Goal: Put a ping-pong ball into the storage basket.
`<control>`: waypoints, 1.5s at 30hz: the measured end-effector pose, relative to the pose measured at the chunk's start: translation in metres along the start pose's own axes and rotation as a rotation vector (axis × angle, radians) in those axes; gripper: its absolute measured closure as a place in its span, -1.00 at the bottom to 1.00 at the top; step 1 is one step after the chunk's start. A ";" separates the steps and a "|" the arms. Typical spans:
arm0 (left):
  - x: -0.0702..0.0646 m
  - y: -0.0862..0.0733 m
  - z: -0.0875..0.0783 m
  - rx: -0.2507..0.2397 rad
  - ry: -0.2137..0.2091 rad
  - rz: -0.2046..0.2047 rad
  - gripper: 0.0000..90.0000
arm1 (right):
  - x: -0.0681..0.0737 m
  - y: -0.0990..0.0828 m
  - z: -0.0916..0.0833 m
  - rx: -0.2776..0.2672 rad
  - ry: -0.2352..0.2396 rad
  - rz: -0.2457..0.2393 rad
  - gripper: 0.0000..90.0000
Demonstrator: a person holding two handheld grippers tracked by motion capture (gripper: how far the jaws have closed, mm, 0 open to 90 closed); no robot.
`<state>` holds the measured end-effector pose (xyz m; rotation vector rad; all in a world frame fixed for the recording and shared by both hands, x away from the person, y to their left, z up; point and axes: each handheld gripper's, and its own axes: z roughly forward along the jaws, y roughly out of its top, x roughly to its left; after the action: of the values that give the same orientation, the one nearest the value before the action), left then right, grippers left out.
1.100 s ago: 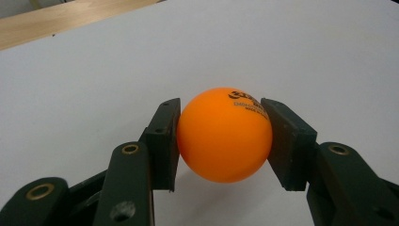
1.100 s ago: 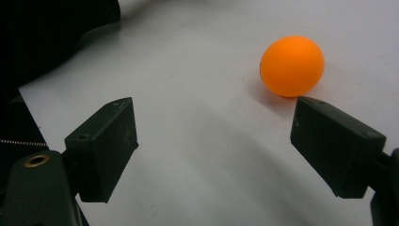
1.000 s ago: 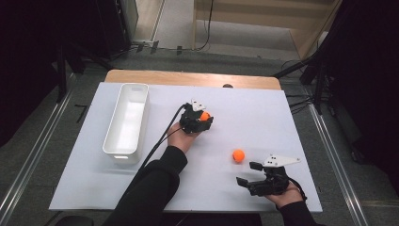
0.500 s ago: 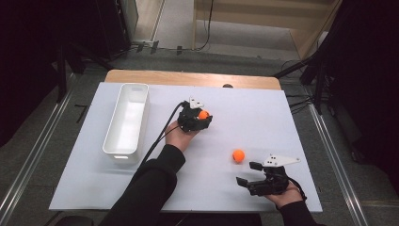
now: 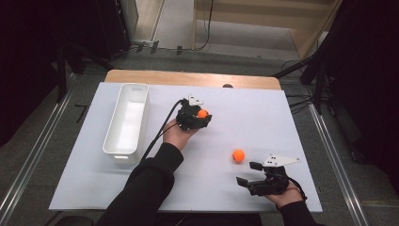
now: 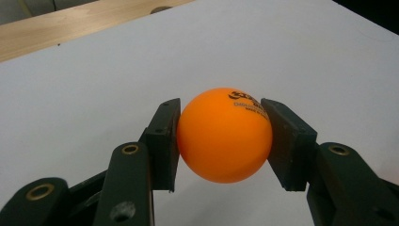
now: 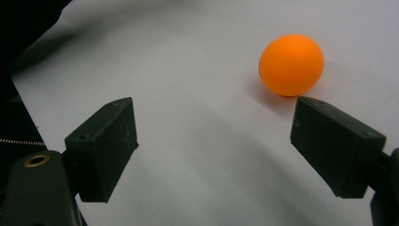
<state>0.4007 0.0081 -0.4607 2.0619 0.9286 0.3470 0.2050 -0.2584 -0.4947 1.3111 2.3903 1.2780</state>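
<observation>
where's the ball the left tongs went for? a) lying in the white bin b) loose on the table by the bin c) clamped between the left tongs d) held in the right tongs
c: the left tongs are shut on an orange ball, with both pads pressed against its sides, while the white bin holds no ball.

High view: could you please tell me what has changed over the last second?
Almost nothing. The left gripper stays shut on its orange ball, shifting at most slightly. The right gripper stays open near the second ball, which rests on the white table. The bin is unmoved.
</observation>
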 end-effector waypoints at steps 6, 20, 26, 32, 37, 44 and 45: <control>0.000 0.004 -0.006 -0.007 0.001 -0.002 0.14 | 0.000 0.000 0.000 0.001 0.001 0.000 -0.70; 0.004 0.011 -0.021 0.002 -0.009 -0.002 0.14 | 0.000 0.000 0.000 -0.001 -0.001 -0.001 -0.70; 0.003 0.013 -0.026 0.016 -0.027 0.003 0.14 | 0.000 0.000 0.000 -0.003 -0.001 0.004 -0.70; 0.002 0.017 -0.032 0.030 -0.040 0.022 0.14 | 0.000 0.000 0.000 -0.003 -0.001 0.003 -0.70; 0.002 0.020 -0.037 0.041 -0.050 0.026 0.14 | 0.000 0.000 0.000 -0.004 -0.001 0.004 -0.70; 0.003 0.020 -0.044 0.055 -0.063 0.033 0.14 | 0.000 0.000 -0.001 -0.003 0.000 0.005 -0.70; 0.004 0.020 -0.045 0.058 -0.066 0.039 0.14 | 0.000 0.000 -0.001 -0.004 -0.002 0.004 -0.70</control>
<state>0.3892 0.0290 -0.4175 2.1341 0.8690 0.2741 0.2047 -0.2592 -0.4942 1.3161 2.3839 1.2817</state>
